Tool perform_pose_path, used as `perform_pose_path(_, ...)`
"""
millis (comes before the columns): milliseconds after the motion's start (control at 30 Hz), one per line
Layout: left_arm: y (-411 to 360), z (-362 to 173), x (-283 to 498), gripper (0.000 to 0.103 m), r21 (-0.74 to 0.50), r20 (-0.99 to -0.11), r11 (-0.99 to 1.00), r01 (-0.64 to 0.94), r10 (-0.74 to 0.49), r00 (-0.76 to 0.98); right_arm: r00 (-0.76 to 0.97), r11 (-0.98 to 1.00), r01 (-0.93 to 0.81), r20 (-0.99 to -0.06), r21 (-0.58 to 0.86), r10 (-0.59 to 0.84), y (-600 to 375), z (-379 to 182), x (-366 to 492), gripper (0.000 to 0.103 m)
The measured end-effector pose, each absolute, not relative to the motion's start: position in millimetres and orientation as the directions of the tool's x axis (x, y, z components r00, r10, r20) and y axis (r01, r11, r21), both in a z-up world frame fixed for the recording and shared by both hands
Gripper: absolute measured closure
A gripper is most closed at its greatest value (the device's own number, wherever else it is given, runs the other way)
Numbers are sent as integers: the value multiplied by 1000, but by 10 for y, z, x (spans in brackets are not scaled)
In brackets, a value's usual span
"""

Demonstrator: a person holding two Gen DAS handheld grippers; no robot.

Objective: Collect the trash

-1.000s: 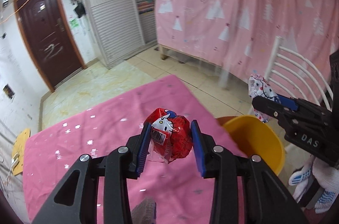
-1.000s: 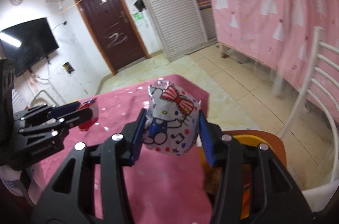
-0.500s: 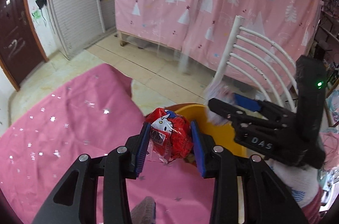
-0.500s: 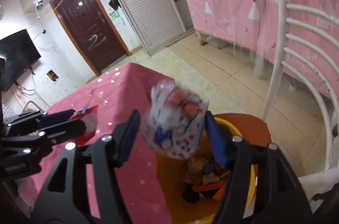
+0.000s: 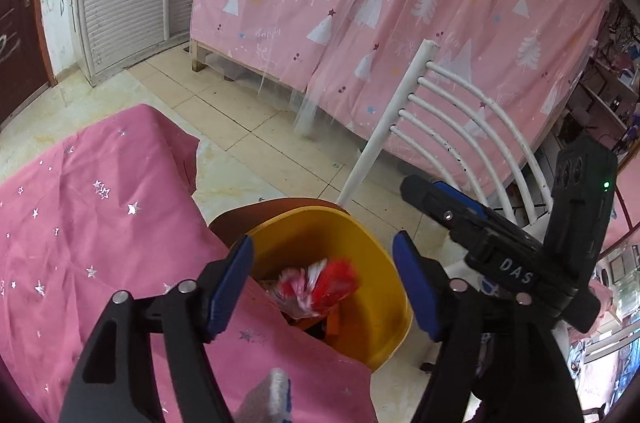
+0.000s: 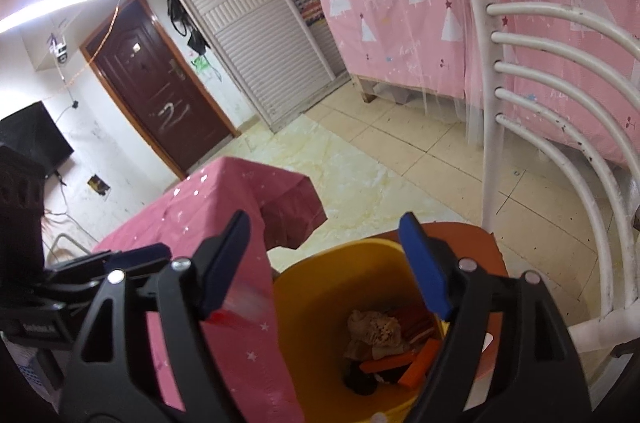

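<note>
Pink starred tablecloth (image 5: 100, 223) fills lower left, yellow trash bin (image 5: 372, 255) beside it at lower centre, left gripper (image 5: 324, 287) and right gripper (image 6: 324, 263) both spread wide above it, blurred red wrapper (image 5: 320, 283) inside the bin mouth.

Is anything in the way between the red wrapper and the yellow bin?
Nothing visible is. The red wrapper, blurred, is already at the open mouth of the yellow bin, below the open left gripper. No lid covers it.
</note>
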State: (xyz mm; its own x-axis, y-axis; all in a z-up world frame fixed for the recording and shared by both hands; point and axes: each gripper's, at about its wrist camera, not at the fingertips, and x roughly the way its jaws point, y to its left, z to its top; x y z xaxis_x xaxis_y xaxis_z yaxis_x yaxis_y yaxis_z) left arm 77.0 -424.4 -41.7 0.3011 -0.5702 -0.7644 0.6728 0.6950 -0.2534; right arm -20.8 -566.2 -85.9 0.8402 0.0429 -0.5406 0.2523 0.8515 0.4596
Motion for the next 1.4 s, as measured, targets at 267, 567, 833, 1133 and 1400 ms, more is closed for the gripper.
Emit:
perform_pose_path(267,-4021,-326,758,36,-251,-747,718,650,-570,341,841,858,244,-539,451,44,-5600,-850,-186,28)
perform_pose_path(567,-3389,-143,658,28,-219,-686,788,576,-544,483,852,905,176,-521,387,57,-5227,-708,-140,12)
perform_pose_path(833,-2727,81,500,20,-139,-599,858,494,-470,648,875,940,34,-465,340,136,-4697,-488,-109,6)
perform_pose_path(1133,-1923,192,398,16,-39,-522,945,326,-297,800,863,947,-108,-445,303,241,-3964,-349,23,6)
perform_pose_path(1400,-1256,186,442,15,-19,-500,989,147,-137,855,839,945,-189,-457,265,296,-3351,-304,120,6)
